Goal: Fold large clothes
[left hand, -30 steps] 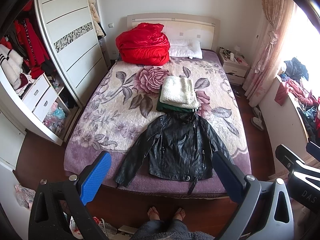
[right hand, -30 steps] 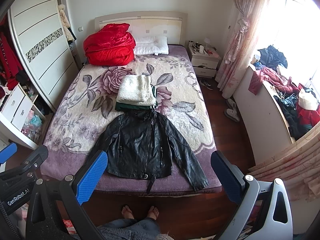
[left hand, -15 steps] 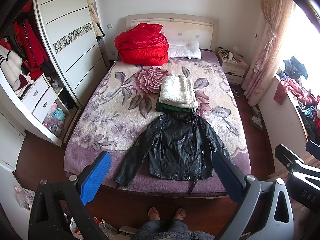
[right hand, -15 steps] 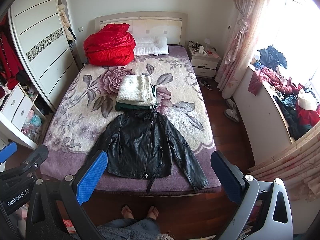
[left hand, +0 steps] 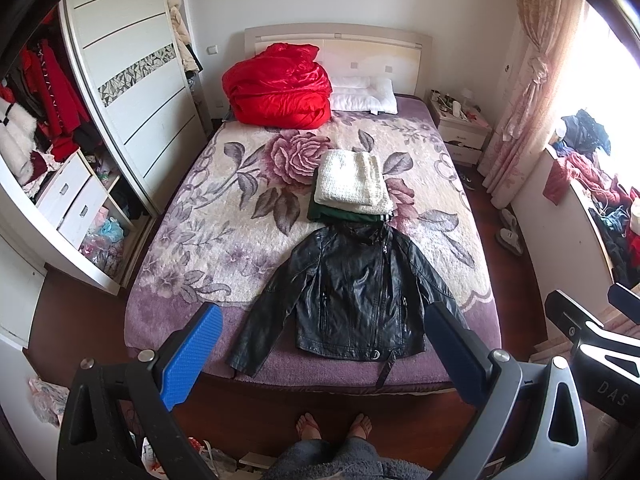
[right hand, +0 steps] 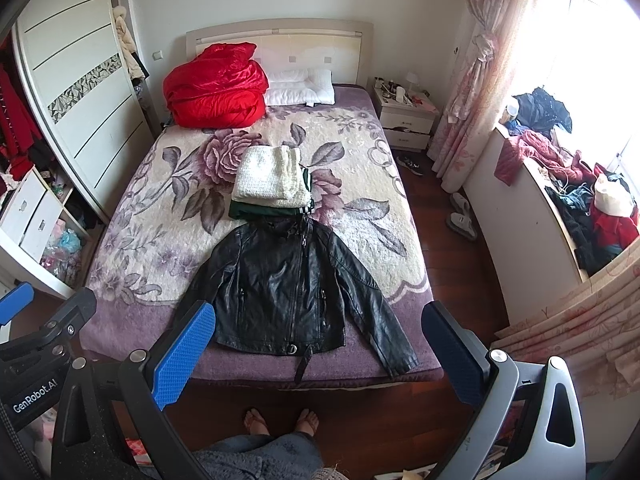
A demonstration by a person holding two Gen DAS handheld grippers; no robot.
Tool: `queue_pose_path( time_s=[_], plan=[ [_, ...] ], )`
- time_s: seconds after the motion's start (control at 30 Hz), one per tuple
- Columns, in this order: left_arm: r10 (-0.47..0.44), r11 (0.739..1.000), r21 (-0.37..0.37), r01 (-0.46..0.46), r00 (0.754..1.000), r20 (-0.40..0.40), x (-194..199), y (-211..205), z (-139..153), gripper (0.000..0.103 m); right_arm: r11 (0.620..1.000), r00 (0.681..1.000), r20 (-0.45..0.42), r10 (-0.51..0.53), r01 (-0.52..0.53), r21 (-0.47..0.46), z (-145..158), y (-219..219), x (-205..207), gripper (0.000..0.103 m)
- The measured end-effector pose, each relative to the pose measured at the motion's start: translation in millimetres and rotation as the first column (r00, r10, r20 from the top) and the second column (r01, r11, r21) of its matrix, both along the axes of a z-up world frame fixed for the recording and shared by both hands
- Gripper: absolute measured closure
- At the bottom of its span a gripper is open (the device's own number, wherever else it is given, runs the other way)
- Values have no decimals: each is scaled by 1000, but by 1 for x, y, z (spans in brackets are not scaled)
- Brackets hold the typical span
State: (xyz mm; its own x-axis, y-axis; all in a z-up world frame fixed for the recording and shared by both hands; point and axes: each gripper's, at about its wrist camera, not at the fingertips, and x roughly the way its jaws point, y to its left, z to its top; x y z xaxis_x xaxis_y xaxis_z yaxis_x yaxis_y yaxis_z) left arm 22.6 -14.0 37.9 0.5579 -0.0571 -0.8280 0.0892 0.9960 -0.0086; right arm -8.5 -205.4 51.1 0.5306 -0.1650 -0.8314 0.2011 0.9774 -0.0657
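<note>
Left gripper (left hand: 320,356): fingers wide apart, holding nothing, up in the air in front of the bed (left hand: 180,240).
Right gripper (right hand: 320,356): wide apart too, holding nothing.
Black jacket (left hand: 356,296): lies flat near the bed's foot, sleeves spread out.
Folded clothes (left hand: 352,184): a pile touching the jacket's collar.

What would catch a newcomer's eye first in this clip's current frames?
Probably the black leather jacket, spread flat with its sleeves out at the foot of the bed, right in front of both pairs of open tongs. Behind its collar sits a folded stack, a cream knit on top of a dark green garment. At the headboard, a big bright red quilt sits bundled beside a white pillow.
</note>
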Motion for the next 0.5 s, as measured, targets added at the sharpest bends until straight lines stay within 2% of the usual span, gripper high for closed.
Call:
queue_pose_path(
  time_s=[0.13, 0.23, 0.33, 0.4, 0.47, 0.5],
  plan=[
    [-6, 1000, 13, 6, 1000, 9, 14, 11, -20, 0, 999, 999, -15, -30, 30, 13, -15, -1, 8, 0],
    [-8, 998, 60, 7, 1000, 15, 40, 10, -53, 0, 996, 997, -13, -78, 79, 42, -37, -10, 20, 0],
    [1, 994, 110, -2, 1000, 4, 67, 6, -94, 0, 984, 987, -47, -155, 159, 84, -84, -38, 34, 0],
    [-7, 992, 126, 9, 1000, -14, 88, -1, -132, 0, 960, 970, -84, -226, 237, 150, -123, -67, 38, 2],
    [4, 986, 167, 8, 997, -71, 106, -8, -170, 0, 913, 940, -140, -311, 336, 230, -176, -107, 38, 33],
    [7, 984, 179, 12, 994, -106, 117, -14, -192, 0, 894, 924, -172, -341, 376, 245, -201, -123, 37, 57]
  ],
)
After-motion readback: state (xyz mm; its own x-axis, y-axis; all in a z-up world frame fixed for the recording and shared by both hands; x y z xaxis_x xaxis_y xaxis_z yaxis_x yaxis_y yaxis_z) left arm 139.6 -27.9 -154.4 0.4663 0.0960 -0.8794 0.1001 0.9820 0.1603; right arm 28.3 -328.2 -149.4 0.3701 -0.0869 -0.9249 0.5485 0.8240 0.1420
